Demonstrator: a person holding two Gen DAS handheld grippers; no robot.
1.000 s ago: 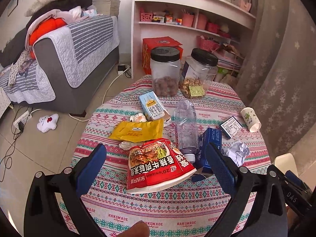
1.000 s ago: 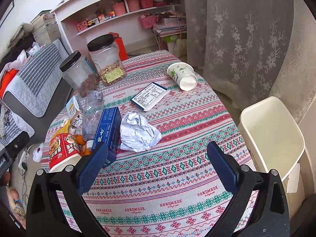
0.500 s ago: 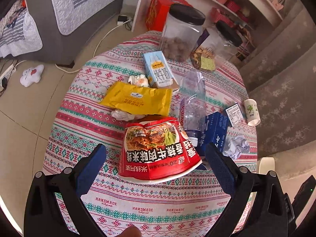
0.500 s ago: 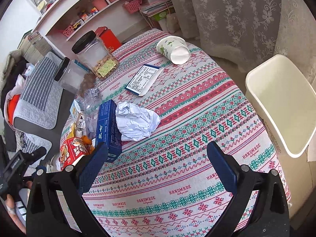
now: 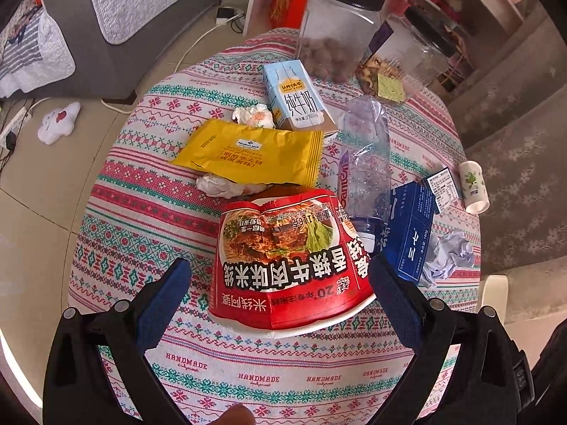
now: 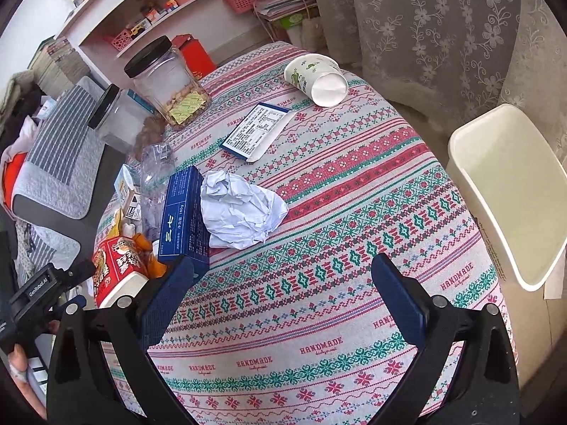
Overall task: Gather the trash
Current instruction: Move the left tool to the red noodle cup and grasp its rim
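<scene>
- A round bench covered in a striped, patterned cloth holds a scatter of trash, seen from two cameras, one on each hand-held gripper.
- The left gripper hangs above the near edge of the bench with its jaws spread wide, holding nothing. A crushed red noodle cup lies on its side between the two blue fingers, not touching either.
- Just beyond the noodle cup lies a flat yellow wrapper, with a crumpled white tissue under its near edge and another tissue at its far edge.
- A pale blue milk carton lies beside the wrapper's far right corner. To its right a crushed clear bottle lies lengthwise.
- Right of the bottle sits a dark blue box, touching a ball of crumpled paper on its right.
- Two clear jars with black lids stand at the far side of the bench.
- The right gripper is also wide open and holds nothing, poised over bare cloth at the near right of the bench.
- In the right camera's view, the crumpled paper lies beyond the left finger, against the blue box.
- Farther off lie a small flat printed carton and a paper cup tipped on its side.
- A white bin stands on the floor just beside the right edge of the bench.
</scene>
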